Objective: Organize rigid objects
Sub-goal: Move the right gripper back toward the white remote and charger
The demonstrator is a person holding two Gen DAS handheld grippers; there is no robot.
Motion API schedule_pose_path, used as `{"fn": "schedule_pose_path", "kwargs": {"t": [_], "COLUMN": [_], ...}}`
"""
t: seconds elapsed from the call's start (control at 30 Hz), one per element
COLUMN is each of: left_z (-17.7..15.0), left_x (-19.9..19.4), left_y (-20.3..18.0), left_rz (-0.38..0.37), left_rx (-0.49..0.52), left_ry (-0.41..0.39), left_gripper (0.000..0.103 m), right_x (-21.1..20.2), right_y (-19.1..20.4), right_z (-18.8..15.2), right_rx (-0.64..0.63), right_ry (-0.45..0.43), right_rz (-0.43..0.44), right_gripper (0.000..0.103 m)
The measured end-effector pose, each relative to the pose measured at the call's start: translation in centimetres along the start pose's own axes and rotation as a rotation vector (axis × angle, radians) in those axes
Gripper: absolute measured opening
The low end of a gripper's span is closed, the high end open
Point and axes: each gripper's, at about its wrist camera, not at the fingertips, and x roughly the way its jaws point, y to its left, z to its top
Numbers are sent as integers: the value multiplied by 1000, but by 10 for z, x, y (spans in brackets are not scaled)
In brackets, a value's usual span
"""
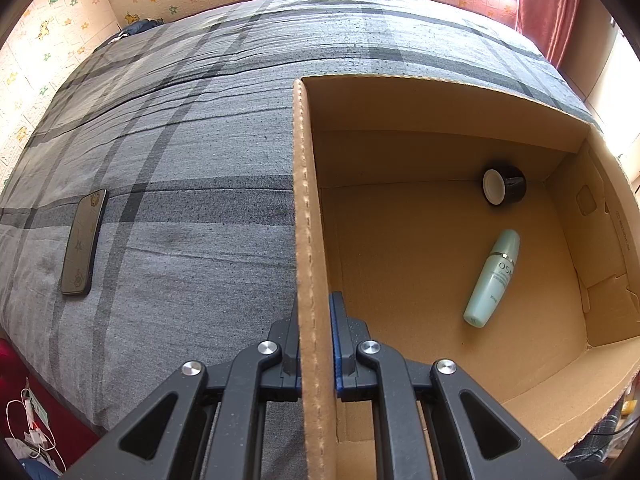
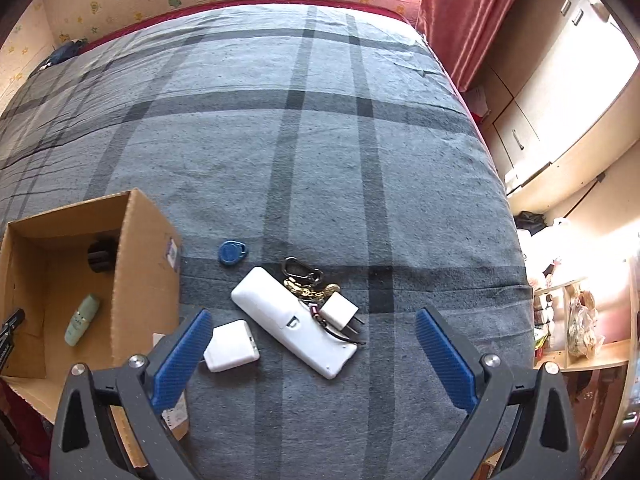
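Observation:
A cardboard box (image 1: 308, 184) stands on the bed; it also shows in the right wrist view (image 2: 144, 256). Inside lie a pale green bottle (image 1: 493, 278) and a black jar with a white lid (image 1: 503, 185). My left gripper (image 1: 316, 320) is shut on the box's left wall. My right gripper (image 2: 312, 324) is open above a white remote (image 2: 292, 320), a white charger block (image 2: 231, 345), a small white plug adapter (image 2: 339, 311), a bunch of keys (image 2: 308, 284) and a blue key fob (image 2: 231, 251), touching none.
The bed has a grey plaid cover (image 2: 320, 140). A phone in a dark case (image 1: 82, 244) lies on it left of the box. Red curtain (image 2: 452, 12) and cabinets (image 2: 540, 112) stand to the right. Cables (image 1: 32, 420) hang below the bed's left edge.

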Motion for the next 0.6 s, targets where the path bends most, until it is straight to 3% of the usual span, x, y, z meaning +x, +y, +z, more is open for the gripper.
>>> {"fn": "schedule_pose_path", "kwargs": {"t": [0.6], "left_z": [-1], "left_x": [1], "left_y": [0], "left_rz": [0], "left_rx": [0], "left_ry": [1], "left_gripper": [11], "right_x": [107], "right_y": [-46], "right_z": [-8], "right_rx": [153], "right_ry": [153], "right_rz": [60], "right_gripper": [102]}}
